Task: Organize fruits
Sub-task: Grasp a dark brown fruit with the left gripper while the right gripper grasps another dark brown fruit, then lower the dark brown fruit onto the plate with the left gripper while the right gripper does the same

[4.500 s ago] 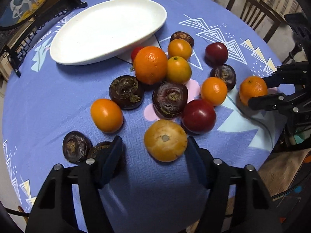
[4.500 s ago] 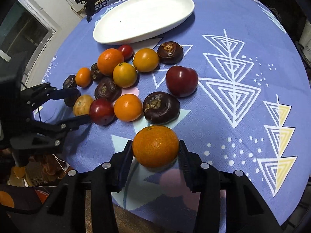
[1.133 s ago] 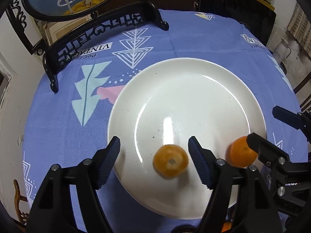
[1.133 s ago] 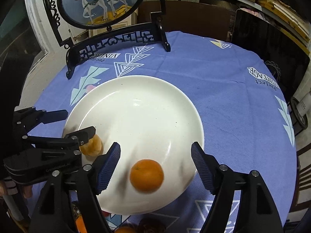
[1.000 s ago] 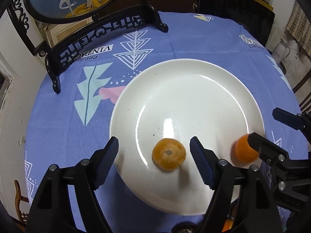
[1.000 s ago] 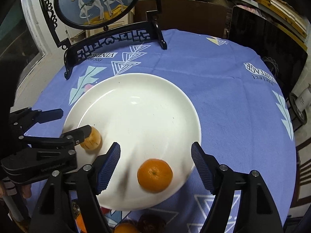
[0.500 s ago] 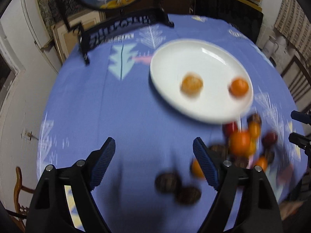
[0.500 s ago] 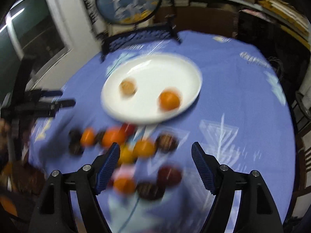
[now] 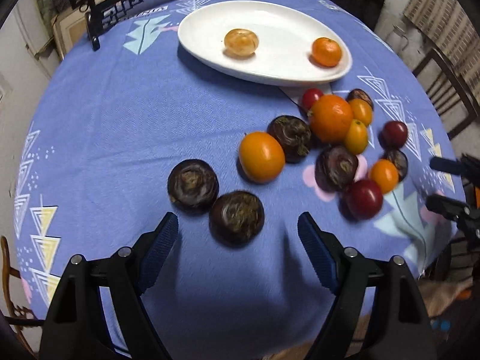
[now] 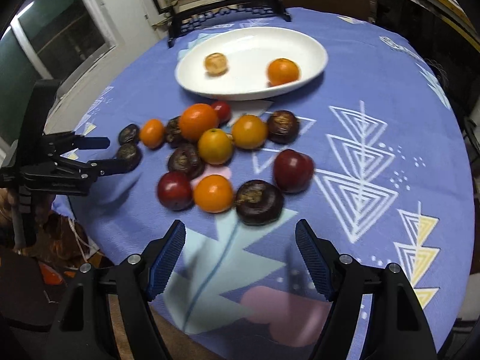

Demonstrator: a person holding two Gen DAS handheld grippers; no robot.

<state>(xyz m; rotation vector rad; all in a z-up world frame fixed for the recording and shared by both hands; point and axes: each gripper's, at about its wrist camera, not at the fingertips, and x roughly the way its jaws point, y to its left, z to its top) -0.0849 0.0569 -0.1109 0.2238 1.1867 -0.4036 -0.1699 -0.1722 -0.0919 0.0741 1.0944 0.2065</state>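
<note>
A white plate (image 9: pixel 279 9) (image 10: pixel 255 39) at the far side of the table holds a pale yellow fruit (image 9: pixel 241 42) (image 10: pixel 215 63) and an orange mandarin (image 9: pixel 326 52) (image 10: pixel 283 71). Several orange, red and dark purple fruits lie loose on the blue cloth in front of the plate. My left gripper (image 9: pixel 237 241) is open and empty, just behind a dark purple fruit (image 9: pixel 237 217). My right gripper (image 10: pixel 240 249) is open and empty, just behind another dark purple fruit (image 10: pixel 259 201). Each gripper also shows at the edge of the other's view.
A black carved stand (image 10: pixel 228 15) with a round picture stands behind the plate. The round table has a blue patterned cloth (image 9: pixel 105 114). A wooden chair (image 9: pixel 444 90) stands to the right. The table edge runs close under both grippers.
Both grippers let the two fruits go onto the plate, then pulled back and down from the plate to the near side of the loose fruit pile.
</note>
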